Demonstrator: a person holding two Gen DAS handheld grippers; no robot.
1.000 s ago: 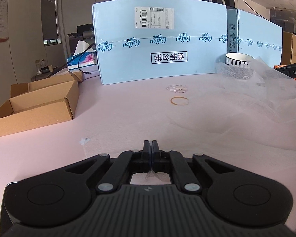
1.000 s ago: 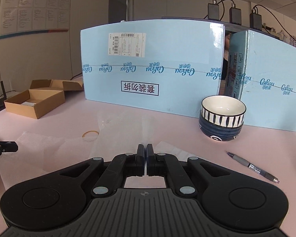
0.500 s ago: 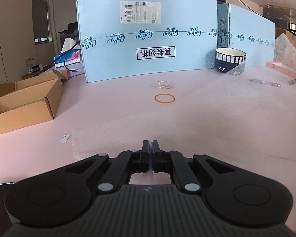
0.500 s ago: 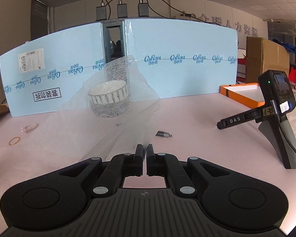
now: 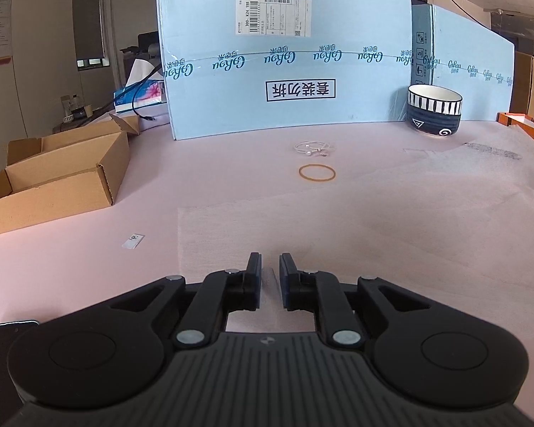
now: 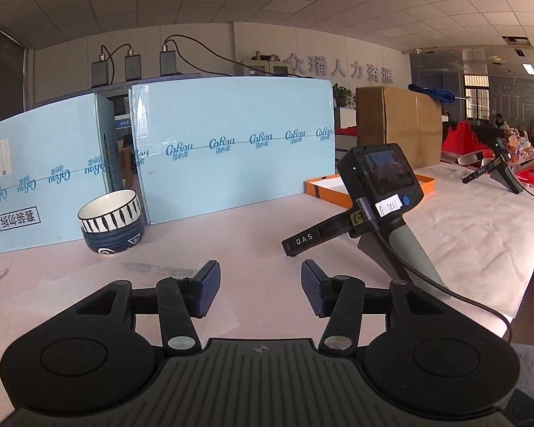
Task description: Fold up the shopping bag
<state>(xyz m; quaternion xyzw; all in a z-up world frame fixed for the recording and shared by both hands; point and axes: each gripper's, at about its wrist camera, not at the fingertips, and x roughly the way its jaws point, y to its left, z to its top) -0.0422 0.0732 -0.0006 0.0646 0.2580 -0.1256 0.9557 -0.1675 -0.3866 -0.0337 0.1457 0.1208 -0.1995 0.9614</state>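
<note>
Bag first: the thin, translucent white plastic shopping bag [image 5: 356, 235] lies flat on the pink table top [image 5: 89, 270], spread ahead of and to the right of my left gripper [image 5: 270, 267], its long axis running left-right across that view. Its left edge sits just left of the left gripper's fingers, and the near edge passes right at their tips. I can't tell if the pads overlap the film.

Left gripper: jaws have just been opening, now parted w/ a narrow gap. Nothing clamped that I can see, so I call it released. Right gripper [image 6: 260, 288]: jaws also just been opening, now stand wide, nothing between them but table and a bit of film below. Released too. The bag shows under and left of it in the right wrist view [image 6: 71, 284].

My read is that one fold is laid and the next pick is due. The left hand looks nearer to a clean edge; the right points off toward the spare black handheld gripper on its stand [image 6: 381, 206], so it needs to swing back.

Count: 1 bag, 1 striped blue-and-white ceramic bowl [image 5: 434, 114], 1 tan rubber band [image 5: 317, 172], 1 open brown cardboard box [image 5: 53, 181], 2 pale blue cartons [image 5: 284, 67] behind.
</note>
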